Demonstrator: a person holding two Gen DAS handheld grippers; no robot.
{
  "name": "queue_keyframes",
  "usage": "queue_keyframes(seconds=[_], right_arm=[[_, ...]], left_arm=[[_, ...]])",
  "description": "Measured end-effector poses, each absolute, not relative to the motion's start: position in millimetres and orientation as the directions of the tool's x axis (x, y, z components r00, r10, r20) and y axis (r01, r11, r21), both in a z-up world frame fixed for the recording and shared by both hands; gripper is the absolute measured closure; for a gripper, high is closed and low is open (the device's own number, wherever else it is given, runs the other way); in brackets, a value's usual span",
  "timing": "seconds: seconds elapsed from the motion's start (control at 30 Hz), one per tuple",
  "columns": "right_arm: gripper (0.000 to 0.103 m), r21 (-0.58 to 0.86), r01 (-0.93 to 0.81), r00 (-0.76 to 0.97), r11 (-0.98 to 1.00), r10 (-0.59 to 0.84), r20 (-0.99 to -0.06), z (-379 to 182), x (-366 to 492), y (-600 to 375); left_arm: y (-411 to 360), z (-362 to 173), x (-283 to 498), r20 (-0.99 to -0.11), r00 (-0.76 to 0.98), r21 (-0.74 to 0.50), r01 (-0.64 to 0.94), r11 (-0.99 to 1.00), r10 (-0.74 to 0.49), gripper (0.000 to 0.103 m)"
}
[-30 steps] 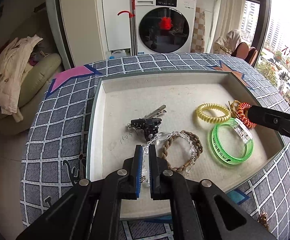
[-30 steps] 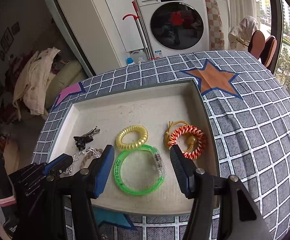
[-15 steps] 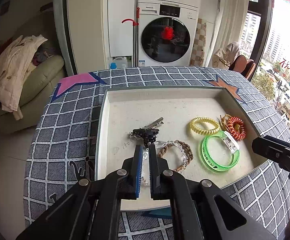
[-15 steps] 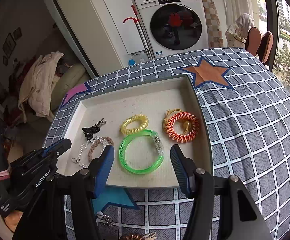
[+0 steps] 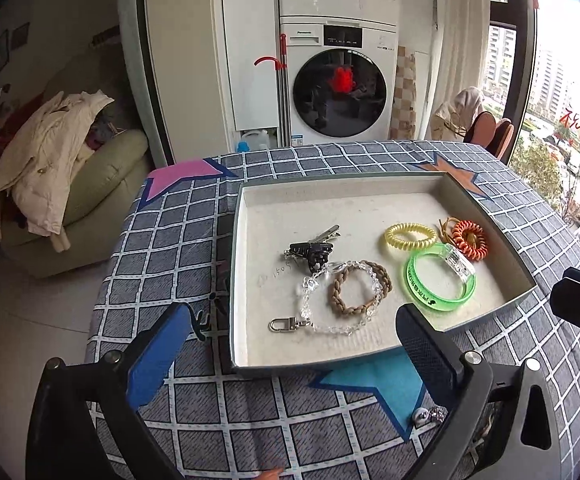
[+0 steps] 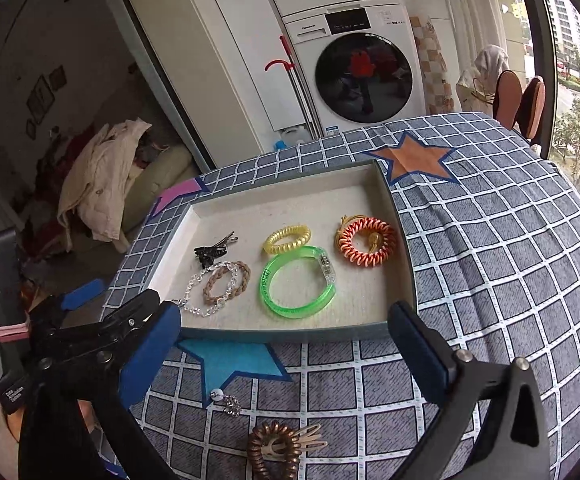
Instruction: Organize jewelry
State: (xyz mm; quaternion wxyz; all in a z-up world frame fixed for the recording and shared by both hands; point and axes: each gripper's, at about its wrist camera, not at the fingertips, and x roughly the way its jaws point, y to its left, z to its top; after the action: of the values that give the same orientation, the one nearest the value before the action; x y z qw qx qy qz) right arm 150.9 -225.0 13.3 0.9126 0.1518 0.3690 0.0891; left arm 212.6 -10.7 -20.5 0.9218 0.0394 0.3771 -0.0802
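Note:
A shallow grey tray point(image 5: 526, 280) on the checked cloth holds a crystal bead chain point(image 5: 310, 312), a brown braided bracelet point(image 5: 346, 304), a black hair clip point(image 5: 310, 250), a yellow coil tie point(image 5: 410, 236), an orange coil tie point(image 5: 470, 236) and a green bangle point(image 5: 438, 300). My left gripper point(image 5: 293, 311) hangs over the tray's near edge, its jaws opening wide with nothing between the pads. My right gripper point(image 6: 283, 312) hovers before the tray's point(image 6: 290, 334) near rim, its jaws also opening and empty, the green bangle point(image 6: 267, 284) just beyond.
Loose pieces lie on the cloth in front of the tray: a brown coil tie with a clip point(image 6: 273, 452) and a small pearl piece point(image 6: 225, 400). Behind the table are a washing machine point(image 5: 338, 92) and a sofa with clothes point(image 5: 49, 160).
Both grippers drew back from the tray toward the table's near side. The left jaws went from shut on the crystal chain to wide open, leaving it in the tray. The right jaws widened.

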Motion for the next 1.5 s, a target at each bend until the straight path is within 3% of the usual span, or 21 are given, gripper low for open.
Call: queue_keyframes(seconds=[0.5, 0.87, 0.97, 1.1, 1.23, 1.5], right_arm=[[0.000, 0.367, 0.016, 0.578, 0.930, 0.291, -0.763, -29, 95, -232], [0.001, 0.377, 0.068, 0.533, 0.924, 0.286, -0.797, -54, 66, -237], [0.009, 0.382, 0.065, 0.536, 0.922, 0.291, -0.793, -54, 65, -236], [0.032, 0.393, 0.035, 0.526, 0.919, 0.317, -0.789, -55, 69, -229], [0.048, 0.398, 0.010, 0.520, 0.917, 0.335, -0.786, -56, 75, -222], [0.066, 0.365, -0.044, 0.510, 0.930, 0.335, -0.792, -58, 82, -210]], left_arm=[[-17, -60, 149, -0.779, 0.604, -0.011, 0.254, 0.967, -0.167, 0.000], [-27, -70, 137, -0.801, 0.570, -0.025, 0.270, 0.963, -0.180, 0.000], [-27, -70, 139, -0.803, 0.566, -0.037, 0.268, 0.963, -0.189, 0.000], [-30, -70, 142, -0.803, 0.563, -0.041, 0.278, 0.960, -0.198, 0.000], [-36, -72, 144, -0.806, 0.558, -0.033, 0.296, 0.955, -0.200, 0.000], [-44, -73, 149, -0.809, 0.550, -0.030, 0.312, 0.949, -0.207, 0.000]])
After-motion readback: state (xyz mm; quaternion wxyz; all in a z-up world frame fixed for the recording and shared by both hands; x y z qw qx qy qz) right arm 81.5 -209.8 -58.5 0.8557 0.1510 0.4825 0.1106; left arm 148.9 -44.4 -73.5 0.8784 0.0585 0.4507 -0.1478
